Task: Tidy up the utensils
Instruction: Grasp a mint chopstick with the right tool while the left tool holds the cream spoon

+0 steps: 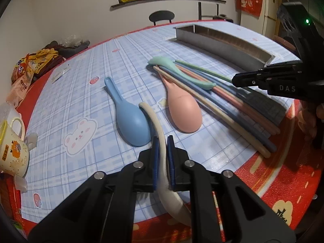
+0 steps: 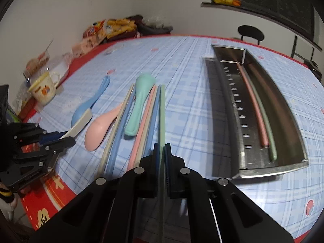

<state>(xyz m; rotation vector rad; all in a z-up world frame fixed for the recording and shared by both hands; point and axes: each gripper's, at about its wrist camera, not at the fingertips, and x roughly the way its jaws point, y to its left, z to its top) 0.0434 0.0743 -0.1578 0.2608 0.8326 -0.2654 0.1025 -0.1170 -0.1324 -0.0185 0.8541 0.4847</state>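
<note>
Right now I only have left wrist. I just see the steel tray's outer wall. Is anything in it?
Observer: Yes. A pink chopstick and a green chopstick lie side by side in the steel tray.
Operator: Is the right gripper closed?
Observer: Yes. The right gripper has its fingers shut on a second green chopstick, near its end.
Operator: Is the tray floor solid?
Observer: No. A row of slots runs along it.

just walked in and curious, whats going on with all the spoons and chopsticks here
A person is sorting utensils with two handheld grippers. The left gripper is shut on a cream spoon; the right gripper is shut on a green chopstick. The metal tray holds two chopsticks; the other utensils lie on the table.
</note>
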